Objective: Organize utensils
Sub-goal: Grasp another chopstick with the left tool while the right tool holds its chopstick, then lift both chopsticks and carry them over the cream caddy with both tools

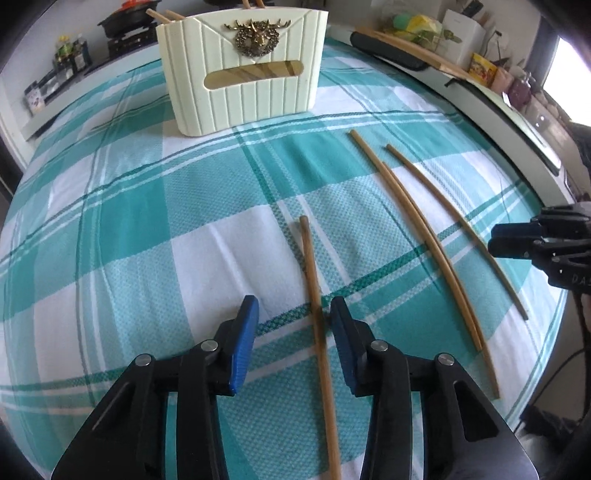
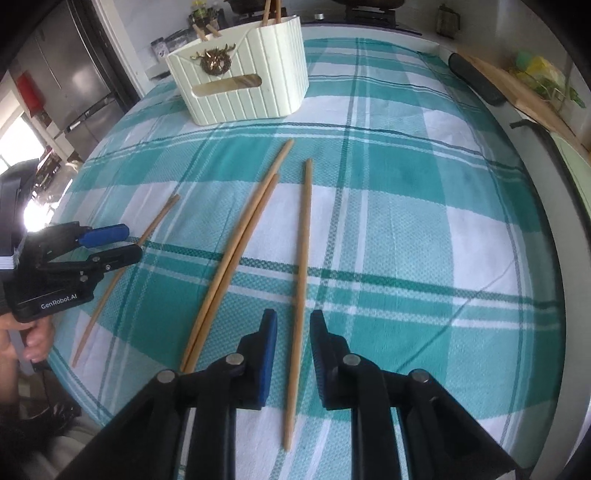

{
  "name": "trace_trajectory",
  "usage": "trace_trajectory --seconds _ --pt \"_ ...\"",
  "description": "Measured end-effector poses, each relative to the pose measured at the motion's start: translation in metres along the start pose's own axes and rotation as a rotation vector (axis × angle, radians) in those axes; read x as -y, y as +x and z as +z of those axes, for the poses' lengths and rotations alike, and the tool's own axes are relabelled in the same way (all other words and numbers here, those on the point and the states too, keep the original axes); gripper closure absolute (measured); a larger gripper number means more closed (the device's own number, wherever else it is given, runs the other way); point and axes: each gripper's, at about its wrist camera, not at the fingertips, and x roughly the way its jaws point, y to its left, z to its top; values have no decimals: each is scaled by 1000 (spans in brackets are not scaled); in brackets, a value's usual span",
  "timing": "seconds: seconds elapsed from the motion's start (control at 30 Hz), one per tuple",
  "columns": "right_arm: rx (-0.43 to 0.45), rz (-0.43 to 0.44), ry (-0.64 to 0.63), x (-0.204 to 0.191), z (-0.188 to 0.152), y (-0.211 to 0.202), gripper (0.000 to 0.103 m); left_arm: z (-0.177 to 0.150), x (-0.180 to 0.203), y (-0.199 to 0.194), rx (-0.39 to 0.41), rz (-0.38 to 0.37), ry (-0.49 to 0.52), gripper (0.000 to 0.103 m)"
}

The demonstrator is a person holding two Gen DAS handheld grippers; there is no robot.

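Several wooden chopsticks lie on the checked tablecloth (image 1: 129, 229). My left gripper (image 1: 293, 314) is open, its jaws either side of one chopstick (image 1: 314, 291), which also shows at the left of the right wrist view (image 2: 147, 232). My right gripper (image 2: 293, 325) is open, straddling a single chopstick (image 2: 301, 266), seen far right in the left wrist view (image 1: 454, 218). A touching pair (image 2: 240, 243) lies between the two; it shows in the left wrist view too (image 1: 424, 229). The cream holder (image 1: 243, 70) with a brass deer emblem stands at the far side and holds several chopsticks (image 2: 267, 11).
The right gripper shows at the right edge of the left wrist view (image 1: 495, 243); the left gripper shows at the left of the right wrist view (image 2: 122, 243). A black object (image 2: 476, 79) and a wooden board (image 2: 524, 96) lie along the table's right edge. A counter with bottles (image 1: 70, 55) stands behind.
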Motion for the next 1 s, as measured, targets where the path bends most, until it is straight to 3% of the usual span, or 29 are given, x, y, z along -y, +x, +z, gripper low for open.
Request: trace_trajectory --seconds 0.17,0.53,0.57,0.67,0.73,0.9,1.0 --pt "-85 -11 -59 -1 27 29 84 18 -3 8 -30 -6 38 62" --pt "-87 -12 -32 9 105 62 84 45 -3 26 -89 -9 53 62" --pt "-95 -15 -34 8 110 65 84 45 -1 26 -88 3 62 67" --pt "-93 -13 -43 5 121 69 86 44 1 25 -86 -15 67 95" --pt "-87 -26 -50 5 122 70 95 44 2 25 -82 -27 55 97" --pt "-38 15 -12 12 123 66 96 44 -1 18 -34 -50 30 99" --pt "28 34 9 13 119 47 97 46 -7 -6 41 -53 1 100"
